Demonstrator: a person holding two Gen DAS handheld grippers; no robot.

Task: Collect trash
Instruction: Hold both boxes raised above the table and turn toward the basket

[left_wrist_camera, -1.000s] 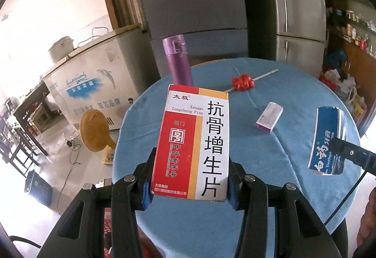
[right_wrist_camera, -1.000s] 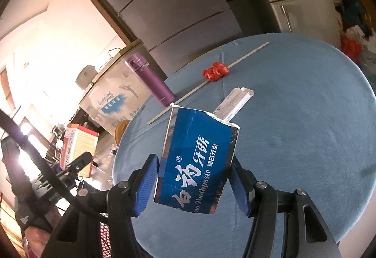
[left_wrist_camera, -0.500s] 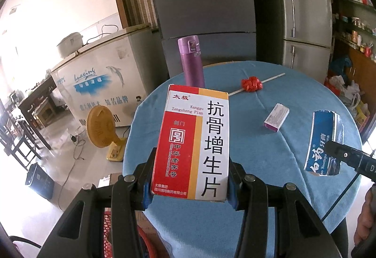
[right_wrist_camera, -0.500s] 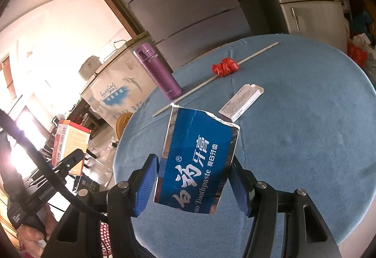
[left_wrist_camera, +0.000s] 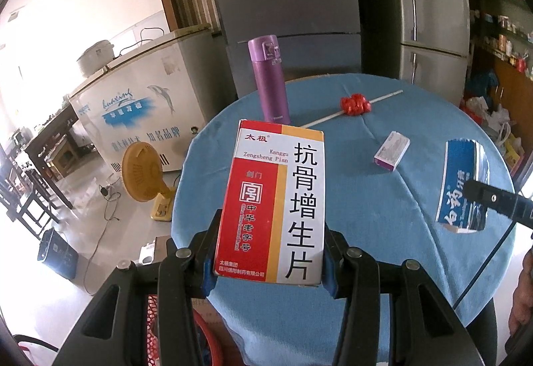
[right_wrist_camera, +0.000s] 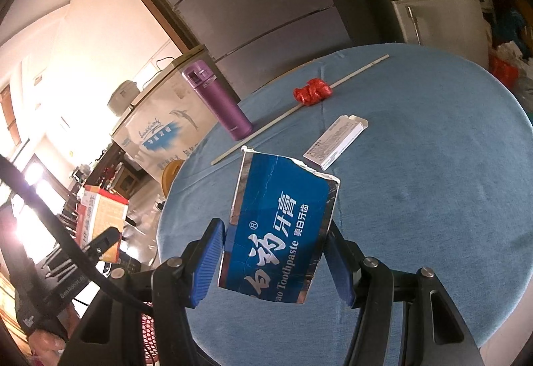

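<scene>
Two handheld grippers hover at the near edge of a round table draped in blue cloth, each with a piece of trash clamped in its jaws. The left gripper is closed on a red-and-white medicine box, held upright with its printed face to the camera; the blue pads press both lower sides. The right gripper grips a torn blue toothpaste box, tilted, with ragged silver edges showing at its top. Both boxes hang above the cloth near the table's near rim, clear of the surface.

Most of the tabletop lies open, with a broad bare stretch of cloth on the right-hand side. Toward the far side a purple flask stands upright near the rim. Beside it a long white stick lies slantwise with a crumpled red wrapper resting on it. A small white and purple carton lies flat closer to the middle, well apart from the flask; the right wrist view shows one end flap open.

Below the table's near edge, between the left gripper's arms, part of a red mesh basket shows; its contents cannot be made out. Beyond the table stand grey refrigerators, a white chest freezer and a yellow floor fan.
</scene>
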